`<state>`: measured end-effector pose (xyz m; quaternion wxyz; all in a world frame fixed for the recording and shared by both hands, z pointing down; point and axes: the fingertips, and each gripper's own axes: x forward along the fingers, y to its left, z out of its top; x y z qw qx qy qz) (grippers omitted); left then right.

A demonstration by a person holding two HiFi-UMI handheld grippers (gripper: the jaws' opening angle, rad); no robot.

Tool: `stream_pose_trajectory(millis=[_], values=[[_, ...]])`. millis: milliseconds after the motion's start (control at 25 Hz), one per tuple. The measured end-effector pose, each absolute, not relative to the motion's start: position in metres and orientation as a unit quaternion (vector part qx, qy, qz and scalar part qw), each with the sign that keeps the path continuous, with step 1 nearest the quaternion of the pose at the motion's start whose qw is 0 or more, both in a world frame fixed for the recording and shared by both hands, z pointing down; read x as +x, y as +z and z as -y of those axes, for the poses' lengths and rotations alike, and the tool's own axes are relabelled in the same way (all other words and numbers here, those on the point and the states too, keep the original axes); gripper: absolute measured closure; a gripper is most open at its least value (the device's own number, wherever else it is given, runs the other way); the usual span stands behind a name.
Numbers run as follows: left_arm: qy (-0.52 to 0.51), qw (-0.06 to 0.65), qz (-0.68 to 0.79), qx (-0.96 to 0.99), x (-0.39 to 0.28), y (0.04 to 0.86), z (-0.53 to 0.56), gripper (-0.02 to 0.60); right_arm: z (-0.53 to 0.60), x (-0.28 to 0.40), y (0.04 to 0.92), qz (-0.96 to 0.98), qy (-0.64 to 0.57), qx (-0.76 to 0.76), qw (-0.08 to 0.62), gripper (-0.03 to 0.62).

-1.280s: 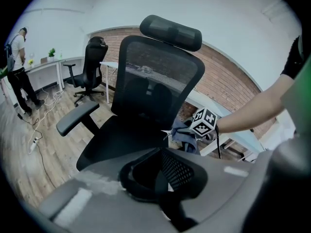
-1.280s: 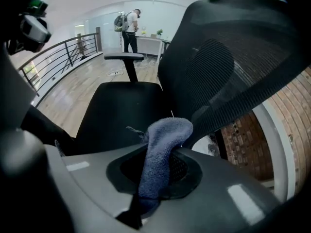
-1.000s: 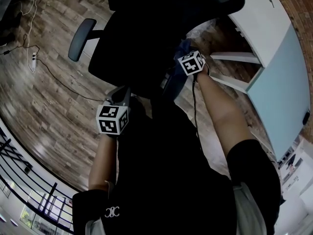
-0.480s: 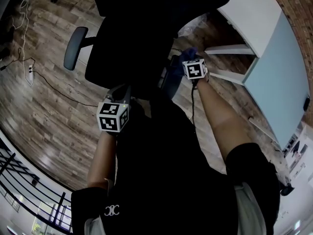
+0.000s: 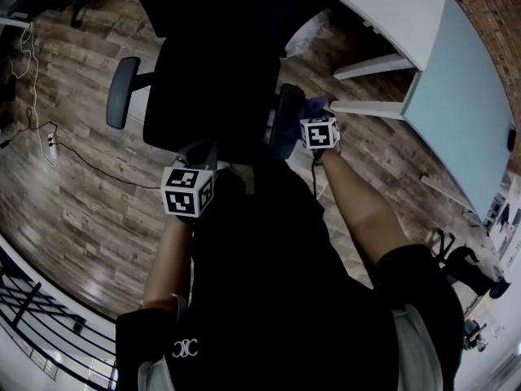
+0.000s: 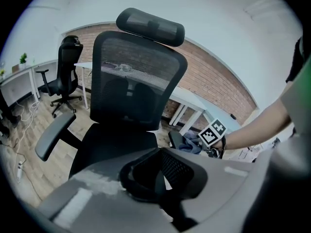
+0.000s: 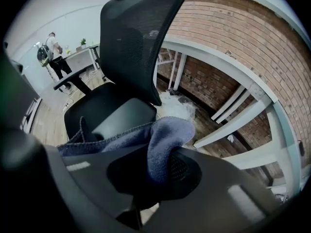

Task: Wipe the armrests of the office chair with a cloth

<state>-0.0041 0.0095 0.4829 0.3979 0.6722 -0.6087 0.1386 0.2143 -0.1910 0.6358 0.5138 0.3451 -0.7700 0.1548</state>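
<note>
One blue cloth [image 7: 165,132] was clamped in the jaws of the right gripper [image 7: 153,174], with a fat fold bulging out above them and the rest trailing off to the left. It was pressed onto the pad of the office chair's [image 5: 220,72] right armrest [image 5: 286,120], at the end nearer the person, and in the left gripper view the cloth [image 6: 191,143] could be seen lying right on that pad. So yeah, the cloth was on the chair, not on the floor or the desk.

The left armrest [image 5: 122,92] was left bare, well apart from both tools. The left gripper [image 5: 198,165] was held low in front of the black seat [image 6: 114,144], jaws together with nothing caught between them, pointed at the mesh backrest [image 6: 138,84] and headrest [image 6: 150,25].

Further out, a white desk [image 5: 391,15] was placed just beyond the right armrest, on a wooden floor [image 5: 73,186], with a brick wall [image 7: 233,47] behind it. A second chair [image 6: 65,76] was parked off to the left, and a person [image 7: 53,55] could be made out far back in the room.
</note>
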Motion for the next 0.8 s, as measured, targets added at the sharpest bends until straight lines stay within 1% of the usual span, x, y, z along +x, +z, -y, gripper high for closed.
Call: stream_pose_trajectory(millis=[200, 400, 800], values=[[0.151, 0.39, 0.588, 0.692, -0.002, 0.484, -0.019, 0.575, 0.16, 0.221, 0.635, 0.766, 0.128, 0.351, 0.523, 0.551], [0.157, 0.383, 0.57, 0.71, 0.005, 0.484, -0.025, 0.575, 0.118, 0.233, 0.629, 0.754, 0.134, 0.353, 0.538, 0.551], [0.183, 0.368, 0.53, 0.741, 0.005, 0.487, -0.045, 0.575, 0.042, 0.23, 0.623, 0.777, 0.114, 0.374, 0.493, 0.549]])
